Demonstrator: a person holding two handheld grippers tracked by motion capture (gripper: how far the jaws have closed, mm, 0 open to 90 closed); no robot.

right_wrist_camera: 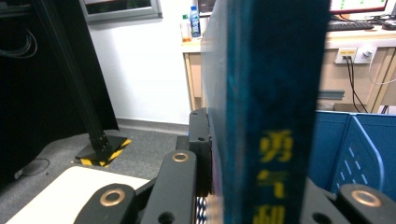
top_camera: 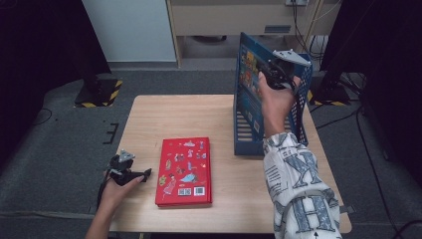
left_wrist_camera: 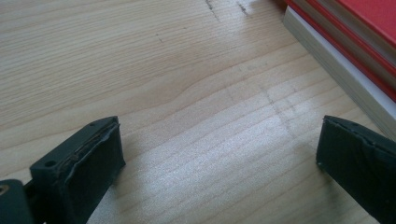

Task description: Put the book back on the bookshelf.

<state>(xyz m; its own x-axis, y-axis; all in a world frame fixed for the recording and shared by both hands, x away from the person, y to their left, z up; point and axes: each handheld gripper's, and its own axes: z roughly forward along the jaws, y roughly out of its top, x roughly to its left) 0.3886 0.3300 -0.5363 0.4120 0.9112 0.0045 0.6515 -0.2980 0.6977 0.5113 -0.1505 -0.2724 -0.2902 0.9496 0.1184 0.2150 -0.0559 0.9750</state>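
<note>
A red picture book [top_camera: 184, 172] lies flat on the wooden table [top_camera: 174, 114], near its front edge. Just to the left of it my left gripper [top_camera: 144, 174] rests low on the table. In the left gripper view its jaws stand wide apart over bare wood, so the left gripper [left_wrist_camera: 219, 154] is open and empty, with the red book's page edges [left_wrist_camera: 355, 42] at upper right. My right gripper [top_camera: 266, 74] is raised at the top of a blue file rack [top_camera: 249, 134] and is shut on a blue book [top_camera: 247, 69]. The blue book [right_wrist_camera: 271, 93] stands upright with yellow lettering on its spine, clamped in the right gripper [right_wrist_camera: 261, 186].
The rack [right_wrist_camera: 355, 154] stands at the table's back right and has slotted walls. Black stands with yellow-striped feet [top_camera: 99, 94] sit on the grey floor behind the table. A desk with bottles [right_wrist_camera: 191, 23] is farther back.
</note>
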